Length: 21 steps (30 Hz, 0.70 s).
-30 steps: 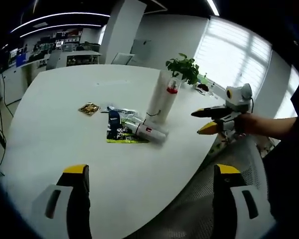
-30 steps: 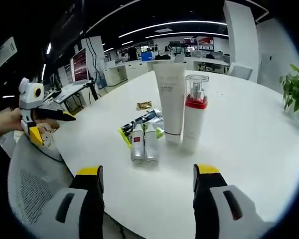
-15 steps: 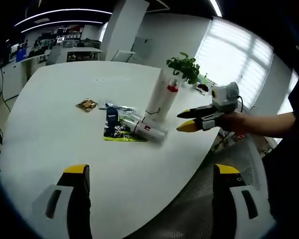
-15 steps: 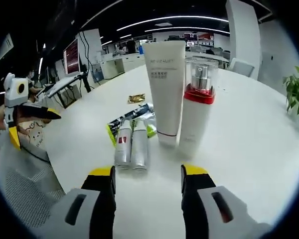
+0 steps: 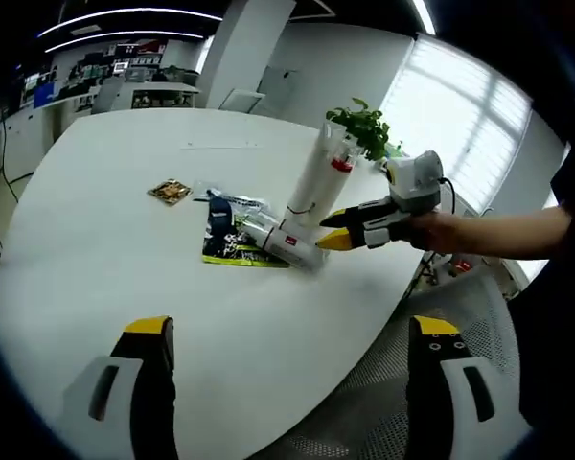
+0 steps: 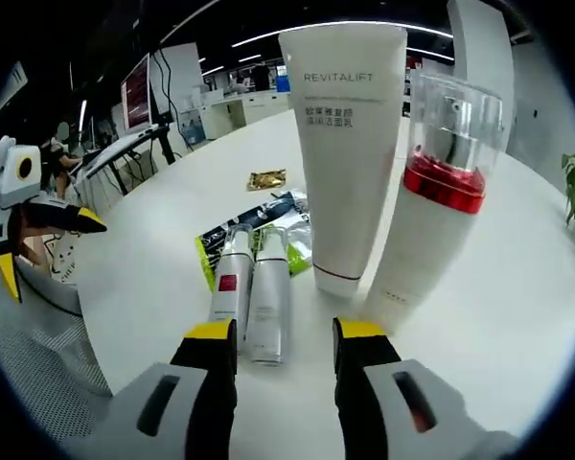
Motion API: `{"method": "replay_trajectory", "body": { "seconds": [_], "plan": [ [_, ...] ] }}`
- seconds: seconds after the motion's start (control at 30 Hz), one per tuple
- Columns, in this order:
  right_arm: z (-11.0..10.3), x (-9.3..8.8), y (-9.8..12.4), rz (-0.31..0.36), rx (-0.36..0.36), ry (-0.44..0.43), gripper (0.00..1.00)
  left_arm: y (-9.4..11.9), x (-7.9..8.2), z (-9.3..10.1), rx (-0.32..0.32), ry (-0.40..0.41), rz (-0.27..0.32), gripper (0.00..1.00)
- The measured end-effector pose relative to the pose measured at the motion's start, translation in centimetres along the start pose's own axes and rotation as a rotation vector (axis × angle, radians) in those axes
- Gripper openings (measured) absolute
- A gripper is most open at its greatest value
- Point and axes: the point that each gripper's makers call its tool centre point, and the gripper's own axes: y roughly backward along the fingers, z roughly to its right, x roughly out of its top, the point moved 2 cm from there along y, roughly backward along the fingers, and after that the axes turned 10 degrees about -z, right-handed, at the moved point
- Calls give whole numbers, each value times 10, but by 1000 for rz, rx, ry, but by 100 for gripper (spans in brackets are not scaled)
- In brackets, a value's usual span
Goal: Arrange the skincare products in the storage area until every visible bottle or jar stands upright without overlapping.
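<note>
Two small silver-white tubes [image 6: 250,290] lie side by side on the white table [image 6: 144,268], resting partly on a green sachet [image 6: 204,261]. Behind them a tall white Revitalift tube [image 6: 349,144] stands upright, beside an upright pump bottle [image 6: 434,216] with a red band and clear cap. My right gripper [image 6: 286,332] is open just short of the near ends of the lying tubes, nothing between its fingers. The left gripper view shows it [image 5: 333,230] beside the tubes [image 5: 286,245]. My left gripper [image 5: 292,328] is wide open, well back near the table edge.
A gold sachet [image 5: 171,190] and a dark blue sachet [image 5: 218,217] lie beyond the tubes. A potted plant [image 5: 362,125] stands at the far edge. A mesh chair [image 5: 364,412] sits below the near table edge. Wide bare tabletop [image 5: 86,259] spreads to the left.
My right gripper has come in close to the lying tubes and its jaws have narrowed somewhat. The left gripper has barely moved. No product has moved.
</note>
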Motion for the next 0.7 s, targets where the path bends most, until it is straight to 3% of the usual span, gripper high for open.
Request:
{"method": "replay_trajectory", "body": {
  "seconds": [0.3,0.7],
  "plan": [
    [-3,11,-10,6,14,-2,30,-7,-2,-3,-12,10,-5,93],
    [-8,6,-26,-43,2,39,22,-9,-2,-6,-20,20,-8,92]
  ]
}}
